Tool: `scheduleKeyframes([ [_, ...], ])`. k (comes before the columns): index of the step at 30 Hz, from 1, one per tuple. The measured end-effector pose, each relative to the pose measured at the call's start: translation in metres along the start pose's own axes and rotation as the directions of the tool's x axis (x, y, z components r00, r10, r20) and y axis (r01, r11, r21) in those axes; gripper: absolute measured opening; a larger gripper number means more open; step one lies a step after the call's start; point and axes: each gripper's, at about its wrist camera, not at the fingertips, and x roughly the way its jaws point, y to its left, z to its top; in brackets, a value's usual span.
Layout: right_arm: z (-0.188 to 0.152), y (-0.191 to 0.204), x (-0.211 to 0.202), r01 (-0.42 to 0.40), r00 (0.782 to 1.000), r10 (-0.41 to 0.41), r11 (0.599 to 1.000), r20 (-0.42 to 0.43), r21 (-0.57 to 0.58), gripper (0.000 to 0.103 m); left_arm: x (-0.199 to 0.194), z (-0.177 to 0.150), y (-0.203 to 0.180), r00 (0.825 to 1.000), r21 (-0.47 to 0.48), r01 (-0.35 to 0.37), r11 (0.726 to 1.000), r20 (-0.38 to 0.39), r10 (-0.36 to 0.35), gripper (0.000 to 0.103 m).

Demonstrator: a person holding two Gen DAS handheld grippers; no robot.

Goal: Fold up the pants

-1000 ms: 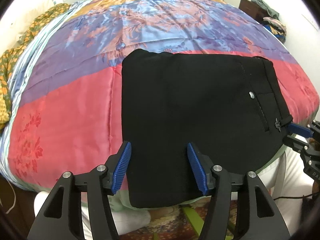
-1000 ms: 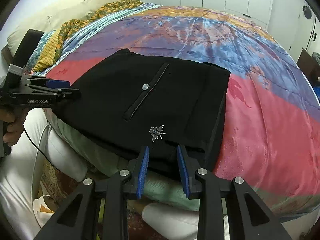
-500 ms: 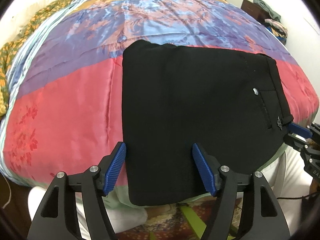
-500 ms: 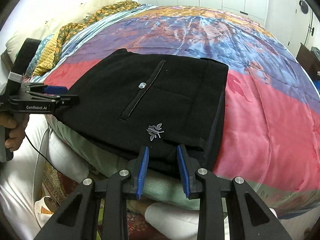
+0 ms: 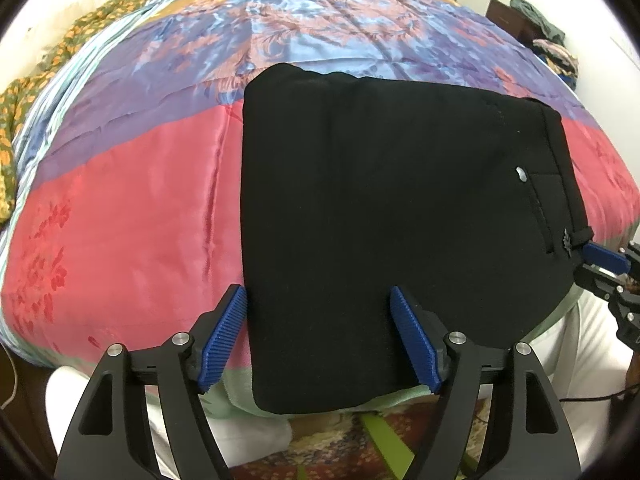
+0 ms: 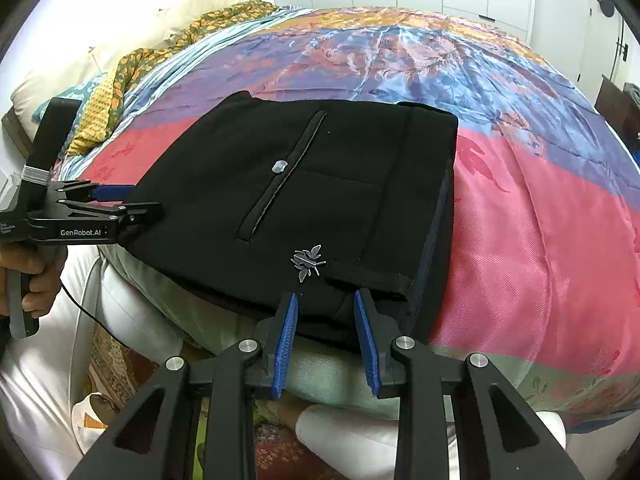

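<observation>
Black pants (image 5: pixel 380 220) lie folded into a flat rectangle on the bed, back pocket and button facing up (image 6: pixel 320 168). Their near edge hangs slightly over the mattress edge. My left gripper (image 5: pixel 318 294) straddles the near left corner with its jaws opening wide, and the blue pads stand clear of the cloth. It also shows from the side (image 6: pixel 132 204) at that corner, held by a hand (image 6: pixel 32 276). My right gripper (image 6: pixel 325 296) has its jaws a little apart at the waistband edge below the small leaf emblem. Cloth lies between its tips with no visible pinch. Its blue tip (image 5: pixel 596 264) sits by the belt loop.
A shiny quilt (image 5: pixel 120 220) in red, purple, blue and orange covers the bed. A yellow-green patterned cloth (image 6: pixel 132 64) and a pillow lie at the far left. A dark dresser piled with clothes (image 5: pixel 536 28) stands at the right wall. White-trousered legs (image 6: pixel 48 360) and a patterned rug (image 5: pixel 340 432) are below.
The left jaws have spread wider around the pants' corner. The pants lie as before, and the right gripper has kept its place and its gap.
</observation>
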Motion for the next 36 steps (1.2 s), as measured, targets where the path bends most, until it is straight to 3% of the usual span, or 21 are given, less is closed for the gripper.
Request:
scheduleKeyframes([
  [36, -0.0006, -0.0001, 0.0009, 0.005, 1.000, -0.005, 1.000, -0.002, -0.002, 0.031, 0.0042, -0.0023, 0.0008, 1.000, -0.009, 0.007, 1.000, -0.012, -0.007, 0.077],
])
